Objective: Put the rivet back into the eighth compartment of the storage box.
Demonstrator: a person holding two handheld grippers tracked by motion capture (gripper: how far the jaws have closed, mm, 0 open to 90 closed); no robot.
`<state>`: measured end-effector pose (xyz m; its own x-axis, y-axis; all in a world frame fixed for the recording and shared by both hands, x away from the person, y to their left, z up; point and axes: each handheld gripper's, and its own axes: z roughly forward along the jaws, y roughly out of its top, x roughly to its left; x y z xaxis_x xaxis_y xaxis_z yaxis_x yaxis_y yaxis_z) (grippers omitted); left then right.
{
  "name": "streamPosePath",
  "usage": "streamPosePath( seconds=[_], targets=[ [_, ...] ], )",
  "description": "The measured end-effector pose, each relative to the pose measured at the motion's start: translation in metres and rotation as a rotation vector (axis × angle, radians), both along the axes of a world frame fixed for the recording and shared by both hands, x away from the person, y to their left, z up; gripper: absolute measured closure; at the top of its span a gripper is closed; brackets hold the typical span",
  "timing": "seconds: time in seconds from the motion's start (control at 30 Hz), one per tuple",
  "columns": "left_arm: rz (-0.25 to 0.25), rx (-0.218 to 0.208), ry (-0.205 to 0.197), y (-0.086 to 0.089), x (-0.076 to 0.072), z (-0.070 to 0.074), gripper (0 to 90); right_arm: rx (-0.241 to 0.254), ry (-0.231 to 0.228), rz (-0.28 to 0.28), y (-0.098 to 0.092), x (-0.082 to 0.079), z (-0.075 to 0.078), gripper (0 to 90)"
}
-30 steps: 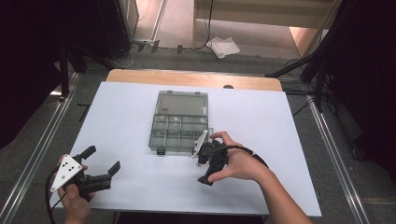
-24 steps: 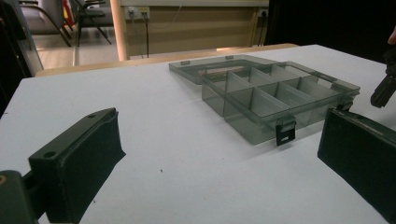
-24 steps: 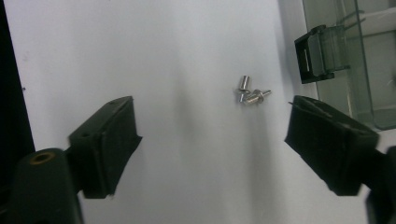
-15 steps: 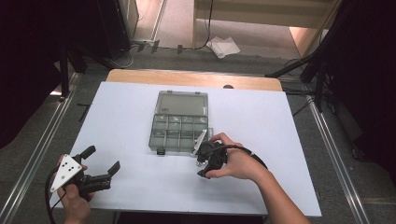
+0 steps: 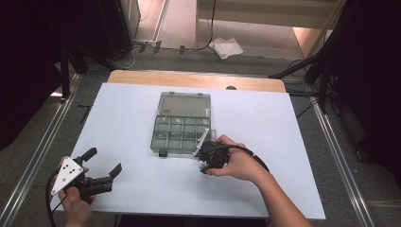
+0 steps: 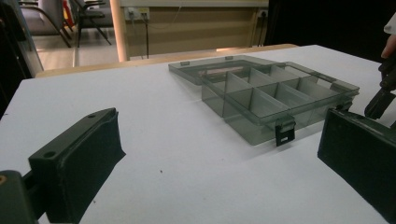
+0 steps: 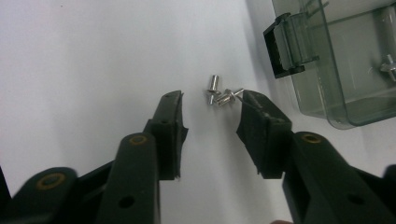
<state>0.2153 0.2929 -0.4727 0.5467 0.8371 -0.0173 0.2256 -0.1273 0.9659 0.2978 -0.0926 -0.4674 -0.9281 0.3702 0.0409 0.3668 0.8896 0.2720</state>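
Note:
A clear smoky plastic compartment box (image 5: 183, 123) lies open on the white table, its lid folded back; it also shows as the box (image 6: 275, 93) in the left gripper view. Several small silver screws (image 7: 218, 93) lie on the table beside the box's front corner (image 7: 322, 60). My right gripper (image 7: 210, 114) is open, pointed down with its jaws on either side of the screws, the right jaw touching them. In the high view the right gripper (image 5: 208, 158) sits just below the box's right front corner. My left gripper (image 5: 101, 163) is open at the near left, holding nothing.
A black latch (image 6: 285, 133) sticks out from the box front. The wooden table edge (image 5: 198, 80) runs along the far side. A crumpled white paper (image 5: 226, 47) lies on the floor beyond. Metal rails (image 5: 28, 175) flank the table.
The right hand and gripper have shifted slightly left and forward toward the box's front corner. The left gripper has stayed in place.

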Motion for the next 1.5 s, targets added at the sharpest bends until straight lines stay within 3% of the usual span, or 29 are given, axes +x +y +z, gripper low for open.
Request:
streamPosePath(
  seconds=[0.53,0.8,0.9,1.07,1.2,1.37,1.5],
  targets=[
    [-0.001,0.001,-0.001,0.0,0.0,0.0,0.0,0.011,0.043,-0.042,-0.001,0.011,-0.003,75.0],
    [-0.001,-0.002,0.0,0.0,0.0,0.0,0.0,-0.021,0.037,-0.068,-0.008,0.015,-0.005,81.7],
    [-0.002,-0.001,0.0,0.0,0.0,0.0,0.0,-0.021,0.029,-0.077,-0.009,0.015,-0.003,80.2],
    [-0.005,0.001,0.001,-0.001,0.0,0.0,0.0,0.038,0.052,-0.084,-0.005,0.014,0.003,78.4],
    [-0.005,0.004,0.003,-0.001,0.0,0.0,0.0,0.033,0.068,-0.077,0.003,0.014,0.001,79.4],
    [-0.002,-0.003,-0.001,0.0,0.001,-0.001,0.0,0.04,0.075,-0.109,0.005,0.017,-0.003,80.1],
    [-0.003,-0.002,-0.001,0.001,0.001,-0.001,0.0,0.011,0.065,-0.106,0.004,0.018,-0.006,80.6]
  ],
)
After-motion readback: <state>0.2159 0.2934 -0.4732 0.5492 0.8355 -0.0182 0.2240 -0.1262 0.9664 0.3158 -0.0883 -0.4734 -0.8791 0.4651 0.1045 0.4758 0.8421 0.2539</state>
